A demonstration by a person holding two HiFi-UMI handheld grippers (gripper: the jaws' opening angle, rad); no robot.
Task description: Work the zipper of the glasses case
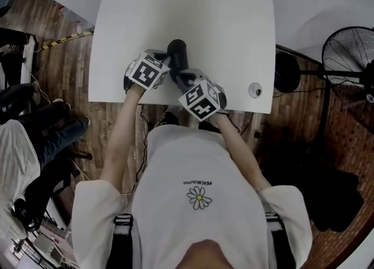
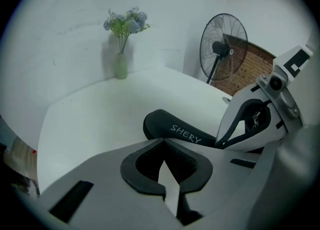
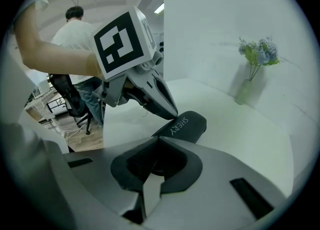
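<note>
Showing SHERY lettering on glasses case (image 2: 186, 130), left tongs (image 2: 163, 141), right tongs (image 3: 158, 139) closed, empty

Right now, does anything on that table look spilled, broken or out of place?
Nothing stands out. The black glasses case lies flat on the white table and the vase of flowers stands upright at the far edge. A small round object sits alone near one edge.

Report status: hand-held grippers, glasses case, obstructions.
Left hand-held gripper shut, empty; right hand-held gripper same. Glasses case on table, just ahead of both. Nothing blocking.
</note>
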